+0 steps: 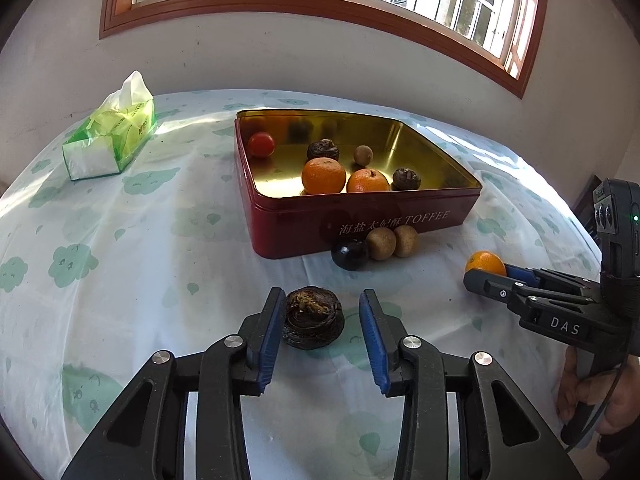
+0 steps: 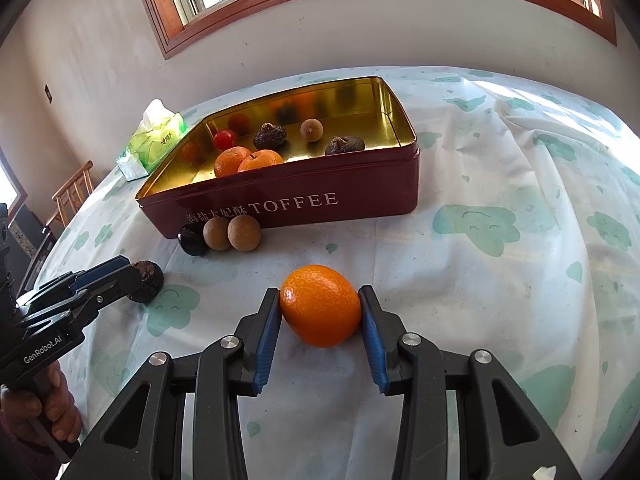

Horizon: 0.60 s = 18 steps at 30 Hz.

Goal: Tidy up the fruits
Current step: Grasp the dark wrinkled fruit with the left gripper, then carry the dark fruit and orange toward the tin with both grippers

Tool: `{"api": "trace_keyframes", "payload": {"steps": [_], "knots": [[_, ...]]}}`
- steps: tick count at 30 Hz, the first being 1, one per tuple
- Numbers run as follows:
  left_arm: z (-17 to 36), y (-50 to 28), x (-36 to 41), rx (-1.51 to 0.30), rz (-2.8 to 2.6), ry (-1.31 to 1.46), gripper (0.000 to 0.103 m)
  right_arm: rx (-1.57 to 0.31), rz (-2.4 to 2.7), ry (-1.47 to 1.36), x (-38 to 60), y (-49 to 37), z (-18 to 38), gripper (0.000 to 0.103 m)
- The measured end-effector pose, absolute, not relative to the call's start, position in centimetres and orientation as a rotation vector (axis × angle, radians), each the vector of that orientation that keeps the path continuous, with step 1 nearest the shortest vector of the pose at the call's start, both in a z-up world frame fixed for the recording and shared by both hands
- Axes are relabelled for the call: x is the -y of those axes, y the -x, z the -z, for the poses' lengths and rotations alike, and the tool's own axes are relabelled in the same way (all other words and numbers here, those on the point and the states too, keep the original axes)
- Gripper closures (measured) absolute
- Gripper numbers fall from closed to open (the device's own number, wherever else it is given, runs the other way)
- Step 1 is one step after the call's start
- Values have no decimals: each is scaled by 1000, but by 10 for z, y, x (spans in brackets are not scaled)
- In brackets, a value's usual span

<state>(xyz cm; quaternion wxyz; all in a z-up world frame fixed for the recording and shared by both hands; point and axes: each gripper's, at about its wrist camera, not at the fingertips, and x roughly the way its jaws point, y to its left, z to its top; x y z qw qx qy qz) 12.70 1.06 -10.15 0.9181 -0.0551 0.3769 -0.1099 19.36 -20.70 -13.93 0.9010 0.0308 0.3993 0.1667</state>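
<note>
My right gripper [image 2: 320,308] pinches the round orange tangerine [image 2: 320,306] on the cloth, 6 o'clock of the dark red toffee tin [image 2: 280,204]. Left gripper [image 1: 320,320] gapes around the wrinkled dark brown dried fruit [image 1: 313,323], right pad clear. Risk: tangerine rolls out, glossy skin

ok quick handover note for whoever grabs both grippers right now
Left gripper: jaws open around the dark wrinkled dried fruit on the cloth, not clamped.
Right gripper: jaws touching both sides of the loose orange mandarin, on the cloth.
Red toffee tin: already holds two mandarins, a red tomato, two dark wrinkled fruits and a tan round fruit.
Left: those two, plus the black round fruit and two tan round fruits at the tin's front.
</note>
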Motion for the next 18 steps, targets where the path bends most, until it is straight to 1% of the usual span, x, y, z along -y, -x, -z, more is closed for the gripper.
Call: {"api": "trace_keyframes", "payload": {"steps": [2, 7, 10, 11, 12, 13, 18], "knots": [[102, -128, -9, -777, 216, 96, 48, -826, -348, -70, 208, -193, 139, 66], [101, -131, -12, -772, 216, 99, 47, -826, -352, -79, 209, -193, 140, 65], [109, -138, -8, -823, 230, 83, 47, -825, -353, -81, 209, -193, 140, 65], [112, -141, -7, -849, 241, 84, 48, -825, -354, -83, 209, -193, 140, 65], [115, -142, -5, -863, 236, 75, 55, -825, -355, -84, 209, -193, 140, 65], [114, -142, -3, -854, 224, 60, 65, -825, -355, -84, 209, -193, 140, 65], [113, -136, 0, -823, 207, 59, 66, -825, -349, -71, 208, -192, 140, 65]]}}
